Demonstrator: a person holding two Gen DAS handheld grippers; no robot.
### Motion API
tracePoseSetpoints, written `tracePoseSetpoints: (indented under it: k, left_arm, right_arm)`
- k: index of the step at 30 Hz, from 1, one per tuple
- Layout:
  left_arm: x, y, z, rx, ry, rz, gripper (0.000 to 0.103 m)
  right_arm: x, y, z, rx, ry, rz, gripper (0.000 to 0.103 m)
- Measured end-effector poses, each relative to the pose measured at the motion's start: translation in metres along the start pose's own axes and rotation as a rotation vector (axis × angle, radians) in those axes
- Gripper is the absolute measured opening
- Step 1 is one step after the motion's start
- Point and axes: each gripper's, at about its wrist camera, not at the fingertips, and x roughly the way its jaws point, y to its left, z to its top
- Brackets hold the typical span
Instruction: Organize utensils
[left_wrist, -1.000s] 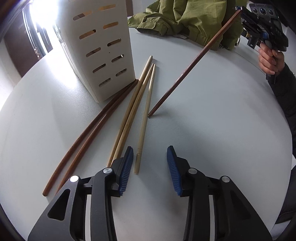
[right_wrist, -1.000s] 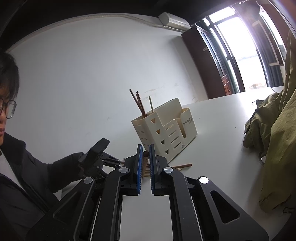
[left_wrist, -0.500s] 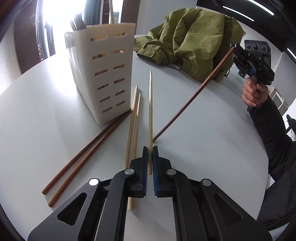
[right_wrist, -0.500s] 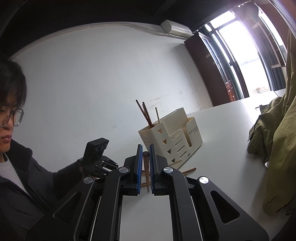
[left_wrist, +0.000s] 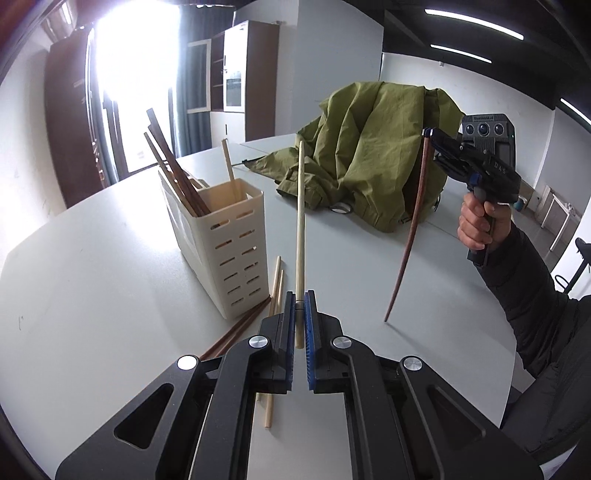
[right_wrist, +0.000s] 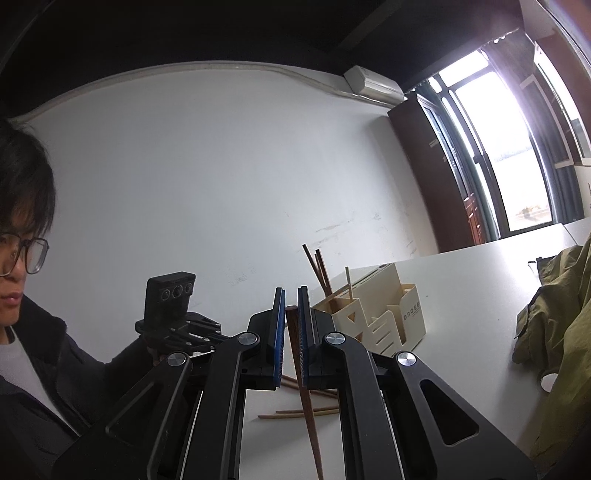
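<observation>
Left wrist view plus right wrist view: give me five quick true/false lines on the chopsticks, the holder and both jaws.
1. The left gripper is shut on a light chopstick. True.
2. The right gripper is open with nothing in it. False: its jaws clamp a dark chopstick.
3. The holder is empty. False: dark and light chopsticks already stand in it.
4. Chopsticks still lie on the table by the holder. True.
5. The green jacket is draped over the holder. False: it lies apart, farther back on the table.
</observation>
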Motion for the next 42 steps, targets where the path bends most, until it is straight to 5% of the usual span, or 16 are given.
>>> tracePoseSetpoints:
  k: [16,29,35,38,39,42]
  left_arm:
    - [-0.066,0.028,0.038,-0.04,-0.119,0.137,0.004]
    - [-0.055,0.042,0.051,-0.076,-0.008,0.178,0.004]
    - [-0.036,0.041,0.029,-0.083,0.08,0.168,0.004]
    - [-0.031,0.04,0.02,-0.076,0.123,0.171,0.004]
    - [-0.03,0.04,0.017,-0.072,0.137,0.17,0.004]
    - [-0.029,0.039,0.005,-0.061,0.167,0.182,0.004]
  right_arm:
    - [0.06,0.023,0.095,-0.108,-0.127,0.05,0.007]
    - [0.127,0.007,0.153,-0.131,-0.17,0.03,0.001]
    - [0.14,-0.001,0.141,-0.137,-0.085,-0.003,0.001]
    - [0.135,-0.001,0.118,-0.16,0.038,-0.034,0.001]
    - [0.133,-0.003,0.107,-0.172,0.094,-0.052,0.004]
    - [0.124,-0.016,0.069,-0.187,0.268,-0.132,0.068]
